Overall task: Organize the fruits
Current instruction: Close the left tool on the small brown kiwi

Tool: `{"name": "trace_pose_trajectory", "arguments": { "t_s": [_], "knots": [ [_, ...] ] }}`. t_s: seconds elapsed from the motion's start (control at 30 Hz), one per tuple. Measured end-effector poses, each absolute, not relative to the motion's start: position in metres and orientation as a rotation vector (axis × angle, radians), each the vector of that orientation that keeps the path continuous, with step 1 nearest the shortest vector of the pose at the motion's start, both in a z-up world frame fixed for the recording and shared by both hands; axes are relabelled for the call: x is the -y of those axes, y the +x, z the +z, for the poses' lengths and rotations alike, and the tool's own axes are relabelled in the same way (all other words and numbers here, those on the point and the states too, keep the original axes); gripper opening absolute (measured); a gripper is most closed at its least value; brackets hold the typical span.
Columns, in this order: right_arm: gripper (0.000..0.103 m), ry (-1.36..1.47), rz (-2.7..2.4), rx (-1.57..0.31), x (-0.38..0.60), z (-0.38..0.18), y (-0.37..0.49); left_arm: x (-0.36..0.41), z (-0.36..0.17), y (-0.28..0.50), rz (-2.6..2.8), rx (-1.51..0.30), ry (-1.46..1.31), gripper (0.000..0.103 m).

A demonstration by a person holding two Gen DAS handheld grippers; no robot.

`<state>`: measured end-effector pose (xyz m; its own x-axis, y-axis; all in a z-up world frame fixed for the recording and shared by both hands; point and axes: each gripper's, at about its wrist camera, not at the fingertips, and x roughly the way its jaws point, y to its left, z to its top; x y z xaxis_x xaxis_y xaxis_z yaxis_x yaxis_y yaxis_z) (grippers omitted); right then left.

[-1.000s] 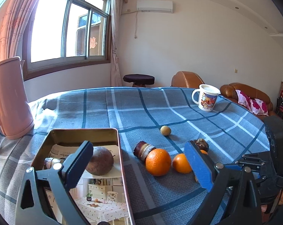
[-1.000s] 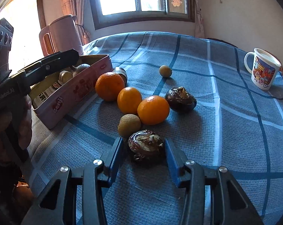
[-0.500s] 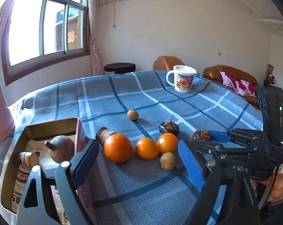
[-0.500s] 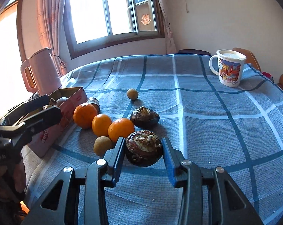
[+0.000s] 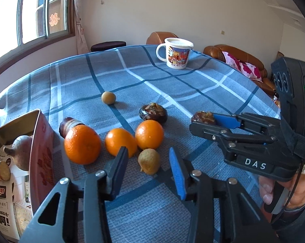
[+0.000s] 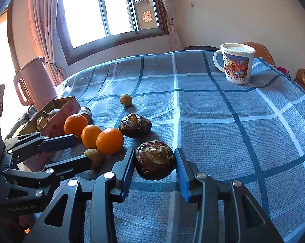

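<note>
My right gripper (image 6: 154, 169) is shut on a dark brown wrinkled fruit (image 6: 154, 159) and holds it above the cloth; it shows at the right of the left wrist view (image 5: 203, 117). My left gripper (image 5: 148, 162) is open, its fingers on either side of a small tan fruit (image 5: 149, 161) on the table. Three oranges (image 5: 82, 143) (image 5: 120, 141) (image 5: 149, 134) lie in a row just beyond it. A second dark fruit (image 5: 153, 111) and another small tan fruit (image 5: 108, 97) lie farther back. An open tin box (image 5: 40, 145) at the left holds a brown round fruit (image 5: 20, 151).
A printed white mug (image 5: 176, 54) stands at the far side of the blue checked tablecloth (image 6: 223, 121). A pink kettle (image 6: 36, 83) stands behind the tin. A small dark jar (image 5: 68, 124) lies beside the tin. Sofas stand beyond the table edge.
My left gripper has swung right from over the tin to the small tan fruit and narrowed its opening. My right gripper has lifted the dark fruit off the table.
</note>
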<state>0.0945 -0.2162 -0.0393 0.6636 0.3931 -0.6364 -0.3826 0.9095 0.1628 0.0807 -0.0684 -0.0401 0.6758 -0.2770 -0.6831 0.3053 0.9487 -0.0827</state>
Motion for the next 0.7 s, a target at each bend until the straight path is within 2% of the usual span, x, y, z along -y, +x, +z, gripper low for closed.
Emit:
{"name": "trace_pose_trajectory", "arguments": {
  "t_s": [0.23,0.33,0.7],
  "knots": [
    [0.041,0.000,0.444,-0.724,0.213,-0.040,0.095,0.070,-0.044,0.091,-0.345,-0.794,0.025,0.044],
    [0.041,-0.005,0.450,-0.722,0.213,-0.040,0.094,0.073,-0.045,0.092,-0.359,-0.805,0.038,0.034],
    [0.042,-0.019,0.469,-0.730,0.209,-0.041,0.094,0.076,-0.050,0.095,-0.339,-0.833,0.055,0.034]
  ]
}}
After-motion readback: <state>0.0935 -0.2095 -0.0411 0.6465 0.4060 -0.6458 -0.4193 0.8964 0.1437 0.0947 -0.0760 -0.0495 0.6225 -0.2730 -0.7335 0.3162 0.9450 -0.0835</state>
